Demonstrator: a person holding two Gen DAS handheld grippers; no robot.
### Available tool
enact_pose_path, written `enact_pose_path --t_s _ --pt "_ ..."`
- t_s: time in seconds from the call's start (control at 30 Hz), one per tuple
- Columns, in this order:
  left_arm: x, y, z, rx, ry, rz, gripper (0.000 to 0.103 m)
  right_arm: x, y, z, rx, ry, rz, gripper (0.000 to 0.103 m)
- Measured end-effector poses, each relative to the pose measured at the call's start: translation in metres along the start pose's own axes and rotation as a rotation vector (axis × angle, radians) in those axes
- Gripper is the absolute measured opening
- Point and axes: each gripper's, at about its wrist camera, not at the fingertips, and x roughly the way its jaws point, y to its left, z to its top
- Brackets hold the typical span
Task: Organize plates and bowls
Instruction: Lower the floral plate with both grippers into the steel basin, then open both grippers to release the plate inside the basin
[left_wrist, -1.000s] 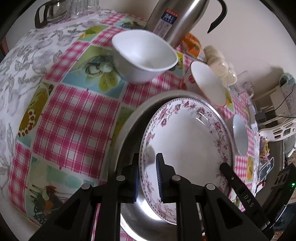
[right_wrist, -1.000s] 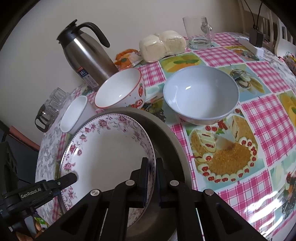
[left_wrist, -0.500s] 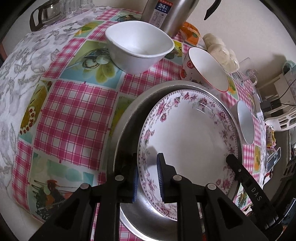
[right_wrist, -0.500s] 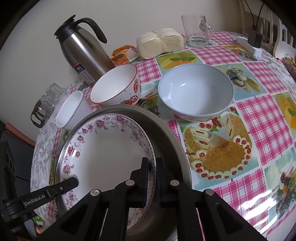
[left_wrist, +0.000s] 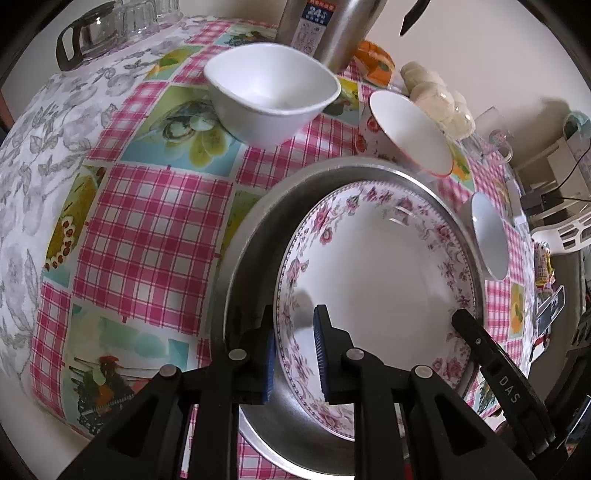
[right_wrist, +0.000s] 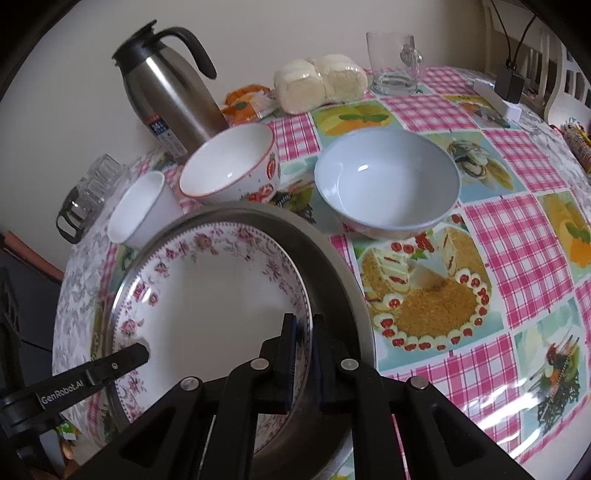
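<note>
A floral-rimmed white plate (left_wrist: 380, 280) lies in a round metal tray (left_wrist: 251, 258); both also show in the right wrist view, the plate (right_wrist: 214, 299) and the tray (right_wrist: 332, 266). My left gripper (left_wrist: 294, 354) is shut on the plate's near rim. My right gripper (right_wrist: 303, 350) is shut on the plate's opposite rim. A white square bowl (left_wrist: 271, 90), a red-rimmed bowl (left_wrist: 410, 133) and a pale blue bowl (right_wrist: 388, 184) stand around the tray on the checked tablecloth.
A steel thermos (right_wrist: 166, 96), a glass mug (right_wrist: 393, 61), wrapped buns (right_wrist: 321, 86) and an orange packet (right_wrist: 245, 103) stand at the back. A glass pitcher (left_wrist: 96, 31) is at the far corner. A charger (right_wrist: 508, 86) lies at the right edge.
Both grippers have stayed shut on the plate; the views have shifted so the plate and tray sit a little lower and the bowls look closer.
</note>
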Motion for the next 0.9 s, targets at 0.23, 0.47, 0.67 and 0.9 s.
enact_pose_path --t_s 0.23,0.47,0.67,0.9 --pt "0.002 -0.003 -0.001 0.012 0.004 0.012 0.021 0.001 0.0 -0.001 -0.012 0.003 -0.002 0.011" --pt "0.005 -0.007 0.0 0.014 0.004 0.017 0.024 0.003 -0.002 0.0 0.004 0.006 0.011 0.011" --pt "0.004 -0.008 0.002 0.01 0.005 0.021 0.025 0.001 -0.002 0.0 0.002 0.009 0.006 0.011" --pt "-0.011 -0.011 0.002 0.024 -0.045 0.034 0.03 -0.013 0.001 0.003 -0.016 -0.046 -0.004 0.011"
